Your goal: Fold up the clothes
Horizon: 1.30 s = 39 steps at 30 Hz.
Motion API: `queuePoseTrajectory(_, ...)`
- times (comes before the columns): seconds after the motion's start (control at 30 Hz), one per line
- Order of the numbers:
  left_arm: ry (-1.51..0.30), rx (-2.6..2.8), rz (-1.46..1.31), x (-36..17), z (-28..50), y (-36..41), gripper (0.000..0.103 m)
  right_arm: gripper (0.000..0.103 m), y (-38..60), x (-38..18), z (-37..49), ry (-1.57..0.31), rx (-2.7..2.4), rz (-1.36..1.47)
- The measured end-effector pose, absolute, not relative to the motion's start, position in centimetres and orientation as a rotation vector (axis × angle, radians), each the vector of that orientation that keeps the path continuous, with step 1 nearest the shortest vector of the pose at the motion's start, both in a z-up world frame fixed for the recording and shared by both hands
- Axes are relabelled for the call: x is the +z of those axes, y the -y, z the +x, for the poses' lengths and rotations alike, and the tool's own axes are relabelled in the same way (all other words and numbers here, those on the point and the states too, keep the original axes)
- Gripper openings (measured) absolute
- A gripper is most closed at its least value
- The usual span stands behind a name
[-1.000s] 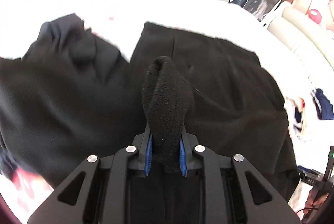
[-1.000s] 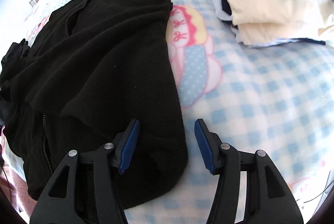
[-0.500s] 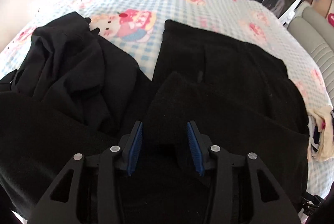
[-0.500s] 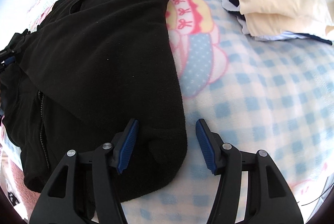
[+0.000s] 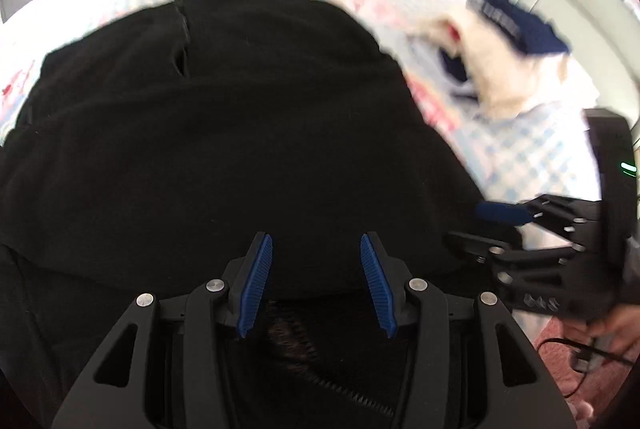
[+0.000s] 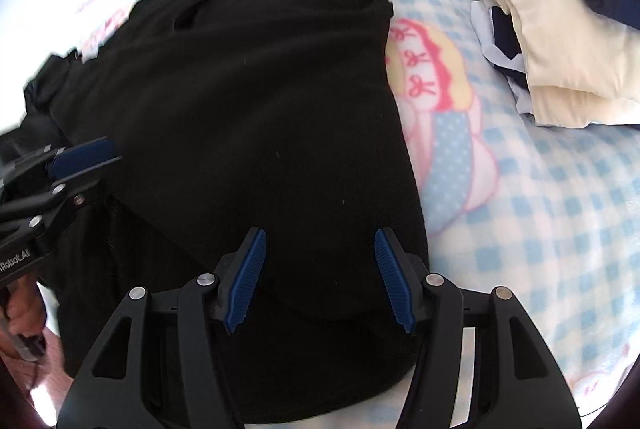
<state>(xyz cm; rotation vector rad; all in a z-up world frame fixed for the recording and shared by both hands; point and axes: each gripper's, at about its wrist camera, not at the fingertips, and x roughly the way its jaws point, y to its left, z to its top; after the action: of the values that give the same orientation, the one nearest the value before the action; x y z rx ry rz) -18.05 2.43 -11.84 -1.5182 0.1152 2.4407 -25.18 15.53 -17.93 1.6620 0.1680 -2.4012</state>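
**Both jaws released over a black fleece on the bed**

Lying spread on the checked bed (image 6: 560, 213), the black fleece (image 6: 256, 109) runs with its long axis from the near edge away to the far side, its zip line showing along the near-left part. A flap seems to be laid across its body, with a diagonal edge running from near the left gripper toward the right one; the cloth is too dark to be sure how many layers there are.

The right gripper (image 6: 318, 277) hangs over the fleece's near-right corner, jaws released and apart, with cloth under them but none between the pads. The left gripper (image 5: 316, 283) sits over the near edge further left, jaws likewise released and empty, a fold edge and the zip just below them. In the left view the right gripper shows close at the right, so the two are near each other along the same near edge.

A folded stack (image 6: 560, 41) of cream and navy clothes rests to the far right, well apart from the fleece.

Judged from this, the near hem lies straight ahead of both jaws, and either could take it; the right one is nearer the outer corner. Whether the garment is mid-fold or being smoothed cannot be settled.
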Motion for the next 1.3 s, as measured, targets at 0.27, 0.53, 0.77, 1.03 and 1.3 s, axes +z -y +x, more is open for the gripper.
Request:
queuePoseTrajectory(0.27,0.082,2.457,-1.559,-10.8,-18.8,-2.6,0.051,0.062,-18.6,-16.3,-24.1,-0.114,-2.485,1.674)
queuePoseTrajectory(0.53,0.294,2.445,-1.634,-11.9,-18.2,2.9,0.055,0.060,-18.6,-18.1,-24.2,0.033,-2.401,1.717)
queuePoseTrajectory(0.77,0.819,2.625,-1.465,-11.3,-15.0,14.4,0.061,0.060,-20.2,-17.8,-21.1,0.209,-2.415,1.714)
queuePoseTrajectory(1.03,1.572,2.459,-1.234,-14.9,-14.0,22.5,0.062,0.061,-15.7,-16.2,-23.4,0.130,-2.349,1.612)
queuePoseTrajectory(1.3,1.414,2.486,-1.266,-13.6,-13.9,21.7,0.067,0.056,-14.2,-16.9,-26.0,0.018,-2.395,1.672)
